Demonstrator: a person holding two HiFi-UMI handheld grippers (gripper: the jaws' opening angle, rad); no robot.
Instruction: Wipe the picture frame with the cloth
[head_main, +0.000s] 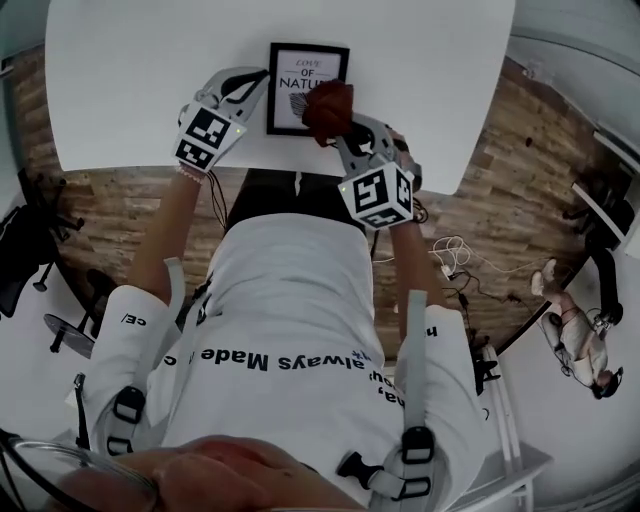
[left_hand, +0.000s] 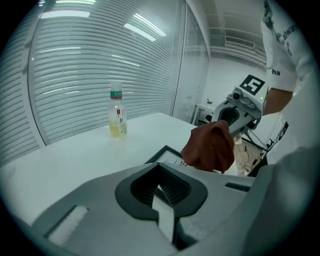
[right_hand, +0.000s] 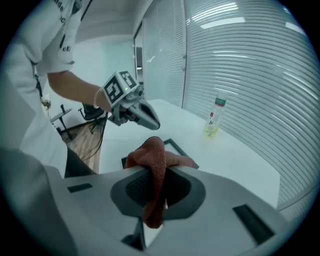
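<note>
A black picture frame (head_main: 296, 90) with a printed sheet lies flat on the white table (head_main: 150, 70), near its front edge. A reddish-brown cloth (head_main: 328, 106) rests bunched on the frame's right side, and my right gripper (head_main: 341, 128) is shut on it. The cloth (right_hand: 155, 160) hangs between that gripper's jaws, hiding much of the frame (right_hand: 174, 146). My left gripper (head_main: 259, 82) is at the frame's left edge, its jaws together with nothing seen between them. In the left gripper view, the frame's corner (left_hand: 161, 152) and the cloth (left_hand: 210, 145) lie just beyond the jaws.
A small bottle (left_hand: 117, 116) of yellowish liquid stands farther back on the table, close to the window blinds (left_hand: 90, 65). Office chairs (head_main: 40, 250) and cables (head_main: 455, 255) are on the floor around me. A person (head_main: 580, 340) is at the far right.
</note>
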